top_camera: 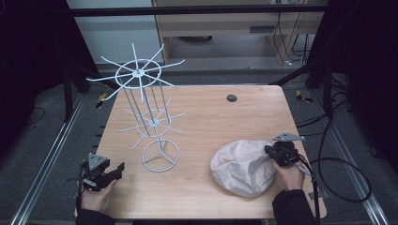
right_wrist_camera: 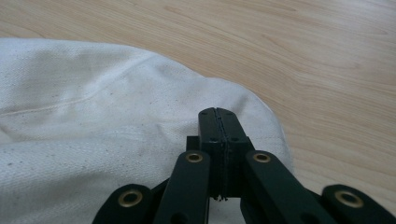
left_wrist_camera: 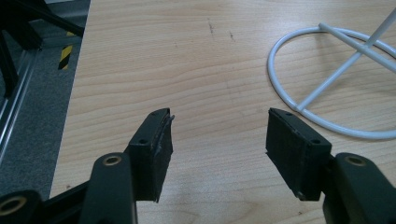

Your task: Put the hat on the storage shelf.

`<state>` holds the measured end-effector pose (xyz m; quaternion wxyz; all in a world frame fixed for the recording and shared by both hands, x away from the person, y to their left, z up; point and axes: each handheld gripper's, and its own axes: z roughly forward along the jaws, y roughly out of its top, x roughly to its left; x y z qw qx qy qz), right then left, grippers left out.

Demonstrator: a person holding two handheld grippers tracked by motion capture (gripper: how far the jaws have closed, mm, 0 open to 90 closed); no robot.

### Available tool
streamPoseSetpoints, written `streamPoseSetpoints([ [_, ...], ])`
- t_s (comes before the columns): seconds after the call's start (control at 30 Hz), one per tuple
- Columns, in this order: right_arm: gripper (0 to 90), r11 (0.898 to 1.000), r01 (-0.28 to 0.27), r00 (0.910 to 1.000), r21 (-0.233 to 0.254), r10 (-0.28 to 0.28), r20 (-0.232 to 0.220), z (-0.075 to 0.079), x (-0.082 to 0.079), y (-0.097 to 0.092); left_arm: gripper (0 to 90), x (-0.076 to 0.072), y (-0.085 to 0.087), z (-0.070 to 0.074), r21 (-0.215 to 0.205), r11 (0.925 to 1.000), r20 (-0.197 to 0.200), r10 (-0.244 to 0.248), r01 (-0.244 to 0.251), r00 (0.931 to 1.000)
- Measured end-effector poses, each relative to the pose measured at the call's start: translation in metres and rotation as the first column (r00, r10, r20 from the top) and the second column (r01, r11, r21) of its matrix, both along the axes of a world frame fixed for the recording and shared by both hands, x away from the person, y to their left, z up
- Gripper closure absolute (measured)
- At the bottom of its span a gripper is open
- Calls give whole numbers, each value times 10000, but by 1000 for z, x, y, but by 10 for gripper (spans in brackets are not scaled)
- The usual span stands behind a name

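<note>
Wooden tabletop [top_camera: 211, 122], rack [top_camera: 150, 112] left of centre, cloth [top_camera: 241, 166] lower right. Left gripper [left_wrist_camera: 219, 135] wide, empty. Right gripper [right_wrist_camera: 218, 114] closed over cloth edge; pinch unclear.

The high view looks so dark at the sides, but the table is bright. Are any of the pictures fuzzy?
High view: light falls on the table, the room's edges are black, and the thin white wire stand looks soft. Left gripper view: wood grain sharp. Right gripper view: the right gripper is sharp, the far wood a little blurred.

High view above the near edge facing forward and down, gripper views close over the table [top_camera: 211, 117], shared wood
</note>
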<state>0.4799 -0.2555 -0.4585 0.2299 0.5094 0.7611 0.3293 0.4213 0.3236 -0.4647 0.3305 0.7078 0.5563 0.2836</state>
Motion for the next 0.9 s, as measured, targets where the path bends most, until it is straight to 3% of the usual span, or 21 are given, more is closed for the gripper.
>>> streamPoseSetpoints([
  [0.13,900,9999,129,9999,16,-129,26,0,-5,-4,406,0,0,0,10,10000,-8,19,-19,10000],
  [0.3,900,9966,-144,9959,808,70,902,13,-20,-10,410,-1,0,0,-47,10000,25,-11,11,10000],
  [0.33,900,9966,-144,9959,808,70,902,13,-20,-10,411,-1,0,0,-47,10000,25,-11,11,10000],
  [0.37,900,9944,-507,9933,925,406,1085,17,-29,-9,415,-1,0,0,-67,10000,21,-23,23,10000],
  [0.43,900,9927,-658,9922,1007,544,1117,19,-34,-7,416,-1,0,0,-68,10000,10,-31,31,10000],
  [0.47,900,9861,-1074,9893,1264,934,1120,19,-46,-4,416,-1,-1,1,-52,10000,16,-55,55,10000],
  [0.57,900,9787,-1645,9808,1228,1491,1256,20,-60,2,417,-2,-2,2,-49,10000,74,-78,79,9999],
  [0.67,900,9730,-1987,9753,1171,1845,1212,19,-70,7,421,-3,-2,2,-38,9999,64,-118,118,9999],
  [0.7,900,9663,-2336,9698,1084,2235,980,16,-80,11,422,-3,-3,2,-44,9999,83,-147,148,9999],
  [0.8,900,9601,-2553,9657,1143,2473,796,12,-88,12,424,-3,-3,2,-30,9999,78,-166,166,9998],
  [0.9,900,9465,-2951,9554,1307,2904,540,6,-98,14,424,-3,-4,2,-11,9998,68,-177,177,9998],
])
